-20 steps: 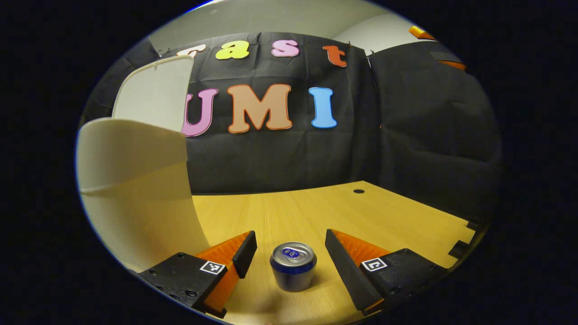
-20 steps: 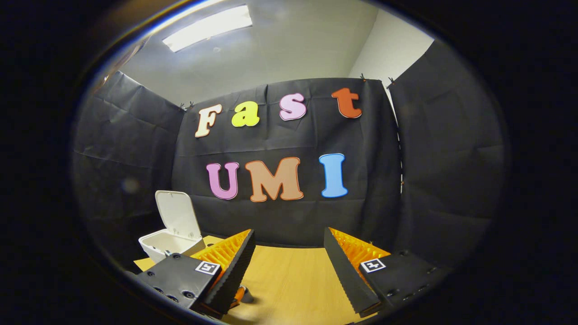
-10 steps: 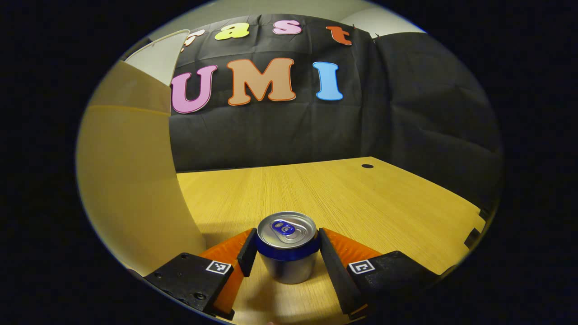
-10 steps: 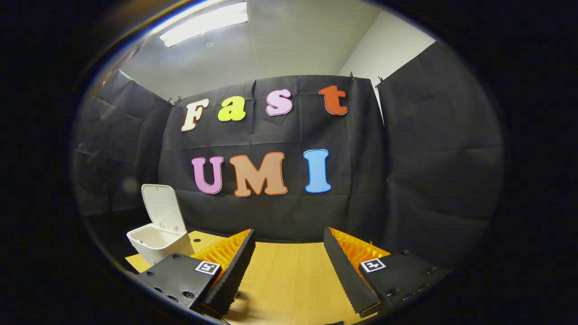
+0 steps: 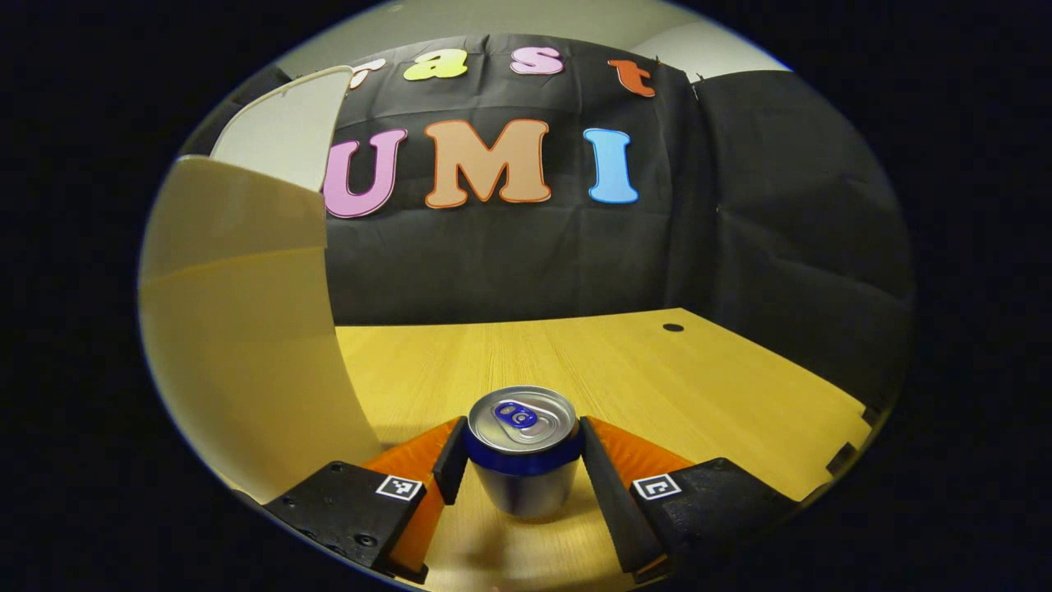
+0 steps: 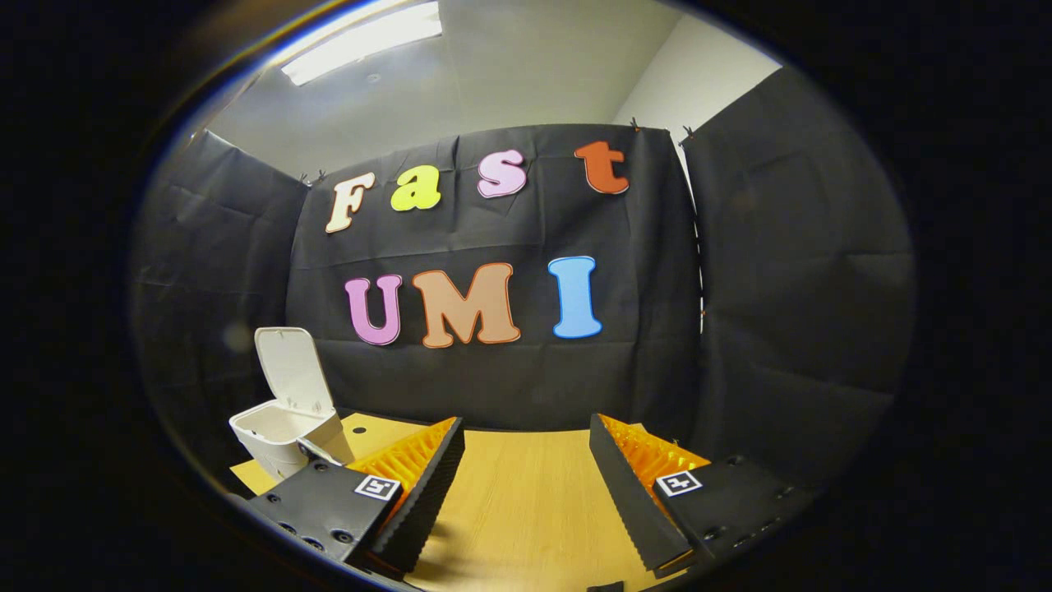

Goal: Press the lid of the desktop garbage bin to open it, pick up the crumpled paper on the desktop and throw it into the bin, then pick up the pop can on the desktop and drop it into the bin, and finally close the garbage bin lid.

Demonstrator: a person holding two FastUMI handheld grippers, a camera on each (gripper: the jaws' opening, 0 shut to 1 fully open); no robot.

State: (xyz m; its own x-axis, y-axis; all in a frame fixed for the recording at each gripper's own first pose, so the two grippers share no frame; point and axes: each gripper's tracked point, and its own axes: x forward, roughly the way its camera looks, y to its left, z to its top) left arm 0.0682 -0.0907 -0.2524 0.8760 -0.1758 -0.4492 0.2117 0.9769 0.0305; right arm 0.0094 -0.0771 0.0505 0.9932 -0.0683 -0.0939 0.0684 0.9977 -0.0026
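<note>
A silver pop can with a blue band and blue tab stands upright between the fingers of my left gripper, which is shut on its sides just under the rim. Whether the can still rests on the table I cannot tell. Close on the left rises the white bin, its lid standing up and open. In the right gripper view the same bin is small at the far left with its lid raised. My right gripper hangs open above the table with nothing between its fingers.
The wooden table stretches ahead to the black cloth wall, with a small dark hole near its far right corner. Its right edge has notches. A ceiling light glows overhead.
My left gripper went from open around the can to shut on it, then its view tipped up slightly. The right gripper drifted, so the bin slid left in its view.
</note>
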